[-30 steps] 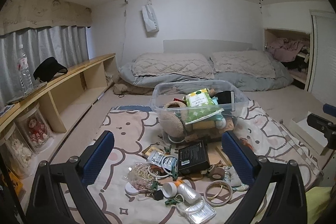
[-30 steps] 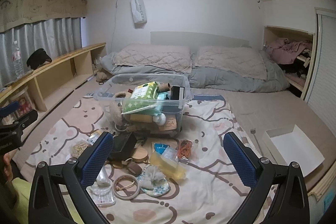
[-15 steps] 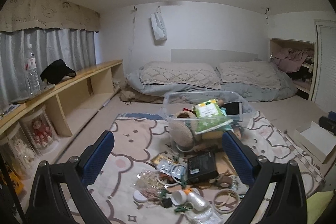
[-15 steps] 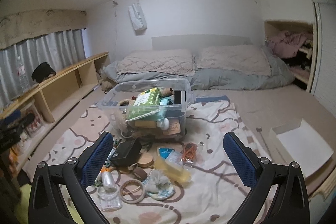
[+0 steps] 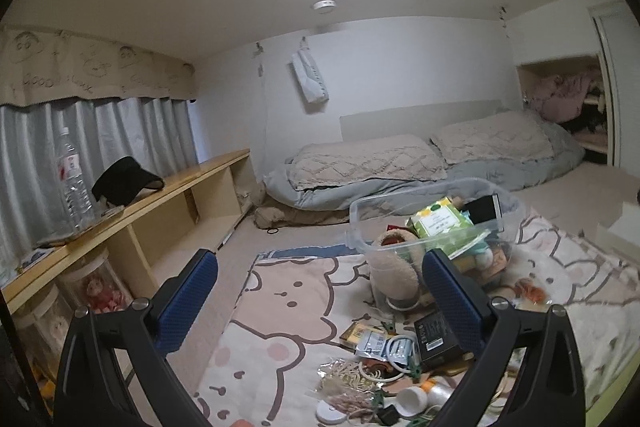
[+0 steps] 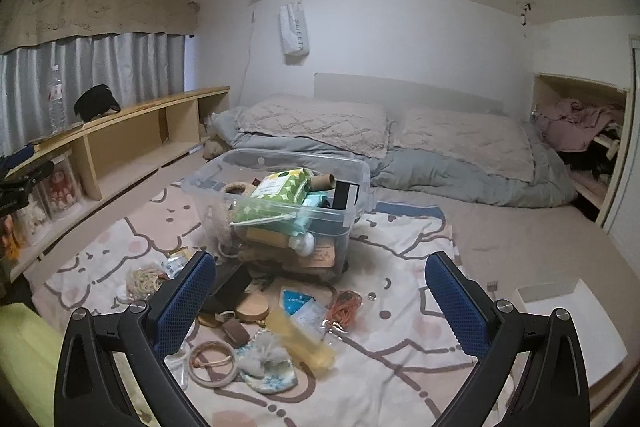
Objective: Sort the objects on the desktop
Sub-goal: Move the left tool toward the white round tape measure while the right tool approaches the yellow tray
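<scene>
A clear plastic bin (image 6: 352, 183) (image 5: 360, 211) holding a green packet, a black box and other items stands on a bear-print blanket (image 6: 400, 379) (image 5: 280, 307). Loose small objects lie in front of it: a black box (image 5: 434, 341), rubber bands (image 6: 344, 303), a wooden ring (image 6: 212, 363), a round wooden disc (image 6: 252, 309), a white cap (image 5: 412, 399). My left gripper (image 5: 320, 291) is open and empty, held above the blanket left of the bin. My right gripper (image 6: 320, 291) is open and empty, above the scattered pile.
A low wooden shelf (image 6: 132, 139) runs along the left wall with a water bottle (image 5: 74, 183) and a black cap (image 5: 124, 183). Bedding and pillows (image 6: 400, 147) lie behind the bin. A white open box (image 6: 568, 323) sits at the right.
My left gripper has swung left and tilted up, so the bin moved right in its view. My right gripper has moved slightly closer to the pile. Both stay open.
</scene>
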Demonstrator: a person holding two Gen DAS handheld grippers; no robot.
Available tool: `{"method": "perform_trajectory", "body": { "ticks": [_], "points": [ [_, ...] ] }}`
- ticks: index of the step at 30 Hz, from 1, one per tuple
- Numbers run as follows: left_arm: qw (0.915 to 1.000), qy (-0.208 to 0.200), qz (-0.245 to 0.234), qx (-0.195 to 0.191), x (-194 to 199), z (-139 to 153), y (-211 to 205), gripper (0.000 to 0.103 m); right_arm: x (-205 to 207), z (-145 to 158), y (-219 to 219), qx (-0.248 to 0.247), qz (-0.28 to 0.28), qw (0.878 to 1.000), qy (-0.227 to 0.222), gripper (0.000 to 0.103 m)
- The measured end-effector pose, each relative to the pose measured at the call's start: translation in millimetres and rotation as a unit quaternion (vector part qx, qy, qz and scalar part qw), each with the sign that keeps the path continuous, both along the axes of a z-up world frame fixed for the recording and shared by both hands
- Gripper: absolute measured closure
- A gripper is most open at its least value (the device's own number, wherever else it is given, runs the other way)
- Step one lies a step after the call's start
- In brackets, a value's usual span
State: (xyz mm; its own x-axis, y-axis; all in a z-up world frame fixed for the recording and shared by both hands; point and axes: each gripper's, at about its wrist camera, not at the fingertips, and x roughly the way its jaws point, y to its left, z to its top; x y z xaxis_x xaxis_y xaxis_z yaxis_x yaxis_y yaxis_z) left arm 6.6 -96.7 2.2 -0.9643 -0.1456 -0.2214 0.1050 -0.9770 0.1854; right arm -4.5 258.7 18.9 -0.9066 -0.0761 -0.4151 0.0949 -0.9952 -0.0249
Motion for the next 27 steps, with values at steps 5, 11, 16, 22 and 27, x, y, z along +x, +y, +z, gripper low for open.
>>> {"method": "perform_trajectory", "body": {
  "ticks": [5,11,16,22,27],
  "points": [
    [0.9992,-0.01,-0.037,-0.012,-16,-31,-1,0.0,-14,-14,22,-0.007,-0.021,1.0,0.022,0.0],
    [0.9968,-0.057,-0.056,0.005,-38,-63,-4,0.0,-42,-53,41,-0.004,-0.026,1.0,0.01,0.0],
    [0.9953,-0.084,-0.044,0.019,-53,-84,-13,0.0,-70,-100,42,0.017,-0.013,0.999,-0.037,0.0],
    [0.9927,-0.114,-0.019,0.034,-69,-110,-37,0.0,-97,-154,35,0.029,-0.019,0.993,-0.116,0.0],
    [0.9867,-0.149,0.022,0.062,-78,-139,-67,0.0,-118,-183,46,0.01,-0.052,0.983,-0.177,0.0]
  ]
}}
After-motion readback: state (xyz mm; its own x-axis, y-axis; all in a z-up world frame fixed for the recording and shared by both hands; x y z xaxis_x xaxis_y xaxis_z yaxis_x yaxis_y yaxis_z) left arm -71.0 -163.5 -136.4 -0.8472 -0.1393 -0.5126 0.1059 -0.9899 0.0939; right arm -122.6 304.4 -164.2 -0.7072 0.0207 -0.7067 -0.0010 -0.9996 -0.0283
